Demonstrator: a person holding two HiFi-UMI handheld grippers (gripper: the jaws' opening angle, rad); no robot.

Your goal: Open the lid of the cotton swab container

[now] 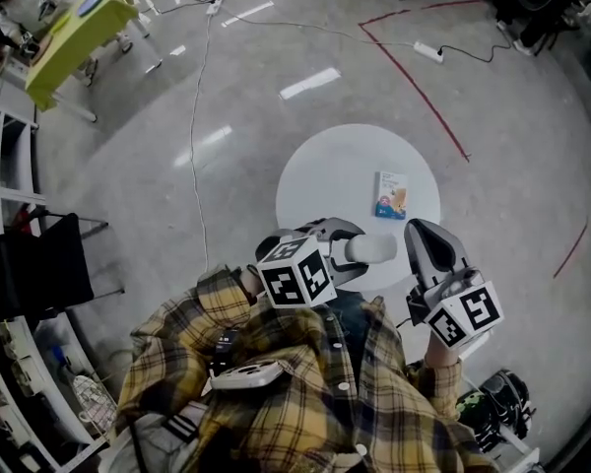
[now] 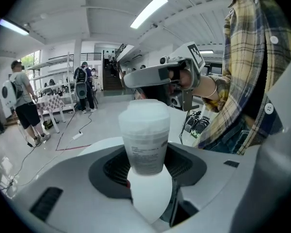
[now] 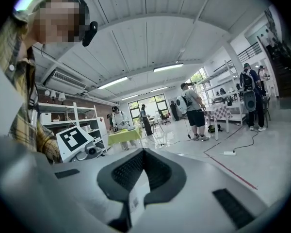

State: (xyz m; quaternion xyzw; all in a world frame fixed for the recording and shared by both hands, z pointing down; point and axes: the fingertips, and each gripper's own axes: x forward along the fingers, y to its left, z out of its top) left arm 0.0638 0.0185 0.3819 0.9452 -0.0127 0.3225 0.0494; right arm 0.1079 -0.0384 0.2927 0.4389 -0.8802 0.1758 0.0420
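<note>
There are two grippers: the left gripper (image 1: 347, 249) at the 6 o'clock edge of the one round white table (image 1: 325, 180), and the right gripper (image 1: 423, 231) at its 4 o'clock edge. One cotton swab container (image 2: 144, 139) shows. One small printed packet (image 1: 391, 194) lies at 3 o'clock on that table. One yellow-green table (image 1: 79, 30) stands at 11 o'clock in the head view.

White container (image 2: 144, 140), yellow plaid shirt (image 1: 305, 412)

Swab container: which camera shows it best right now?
Left gripper view: the container fills the centre, upright between the jaws, lid on. Head view shows only its white end sticking out past the marker cube. Right gripper view does not show it.
</note>
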